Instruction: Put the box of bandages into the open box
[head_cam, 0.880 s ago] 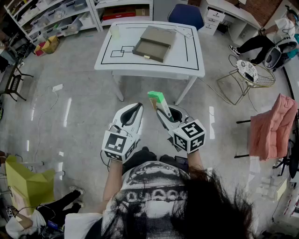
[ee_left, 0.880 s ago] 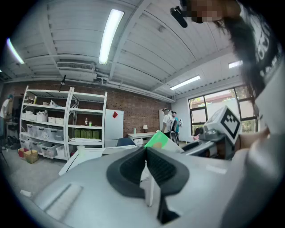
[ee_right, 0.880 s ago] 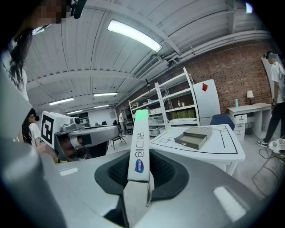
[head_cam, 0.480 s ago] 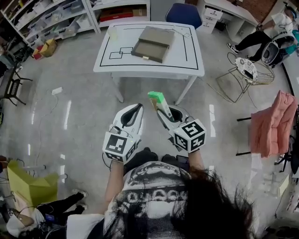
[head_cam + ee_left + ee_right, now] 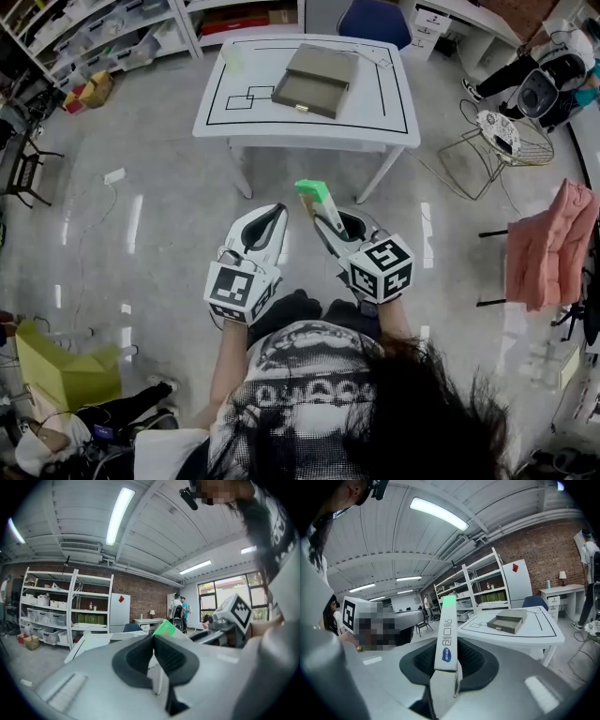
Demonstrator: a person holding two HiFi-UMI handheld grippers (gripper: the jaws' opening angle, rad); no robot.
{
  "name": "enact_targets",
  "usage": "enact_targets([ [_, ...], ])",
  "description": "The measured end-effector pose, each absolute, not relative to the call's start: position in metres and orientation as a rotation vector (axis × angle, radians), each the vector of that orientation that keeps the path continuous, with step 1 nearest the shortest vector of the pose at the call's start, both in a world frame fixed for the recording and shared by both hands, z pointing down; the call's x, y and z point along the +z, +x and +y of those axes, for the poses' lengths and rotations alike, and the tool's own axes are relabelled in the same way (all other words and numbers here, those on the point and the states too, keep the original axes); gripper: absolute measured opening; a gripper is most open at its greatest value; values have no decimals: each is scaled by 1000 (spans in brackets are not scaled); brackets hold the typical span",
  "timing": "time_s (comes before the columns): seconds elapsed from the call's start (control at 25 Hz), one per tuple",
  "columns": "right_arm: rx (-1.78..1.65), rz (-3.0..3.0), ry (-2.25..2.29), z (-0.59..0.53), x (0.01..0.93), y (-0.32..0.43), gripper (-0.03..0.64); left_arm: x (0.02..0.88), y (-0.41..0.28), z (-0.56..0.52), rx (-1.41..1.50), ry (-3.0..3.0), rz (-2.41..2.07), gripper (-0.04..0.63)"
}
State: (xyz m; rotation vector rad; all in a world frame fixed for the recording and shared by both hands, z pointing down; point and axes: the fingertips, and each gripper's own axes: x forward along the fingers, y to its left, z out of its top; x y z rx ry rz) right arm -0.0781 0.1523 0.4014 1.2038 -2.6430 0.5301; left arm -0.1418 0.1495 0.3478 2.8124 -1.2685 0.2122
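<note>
- Transport is the step in hand, as I judge it: the right gripper [image 5: 328, 223] has its jaws closed on the lower end of the slim white cardboard box of bandages with a green top [image 5: 446, 632], which stands up out of the pads, tilted a little forward.
- Bandage box and target are well apart: the shallow grey-brown open box [image 5: 322, 81] lies on the white table with black outlines drawn on it [image 5: 394, 127], across a stretch of shiny floor from the person.
- Left gripper [image 5: 263, 228] is just beside the right one, its ribbed pads pressed together with nothing between them.
- Next move, I think, calls for walking up to the table, bringing the bandage box over the tray-like hollow, laying it flatter so that it fits inside the low walls, and only then letting go.
- Around the table: a blue chair [image 5: 374, 21] behind it, a wire-frame stool [image 5: 494, 148] to its right, metal shelving with storage bins [image 5: 98, 33] at the back left, and a seated person [image 5: 539, 80] at the far right.
- Nearer by, a pink cloth over a rack [image 5: 551, 246] hangs at the right and a yellow-green bag [image 5: 54, 370] sits at the left.
- Nothing stands on the floor between person and table; the wire stool by the table's right legs is the nearest thing to steer round.
</note>
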Motion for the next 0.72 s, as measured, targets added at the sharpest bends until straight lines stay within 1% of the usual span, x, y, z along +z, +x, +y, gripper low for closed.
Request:
enact_targets([
  [0.32,555,-2597,1262,153,415,-93,97,360,-165,149,207,2813,-1218,0],
  [0.72,575,-2541,1267,142,425,-87,97,370,-157,134,176,2809,-1149,0],
])
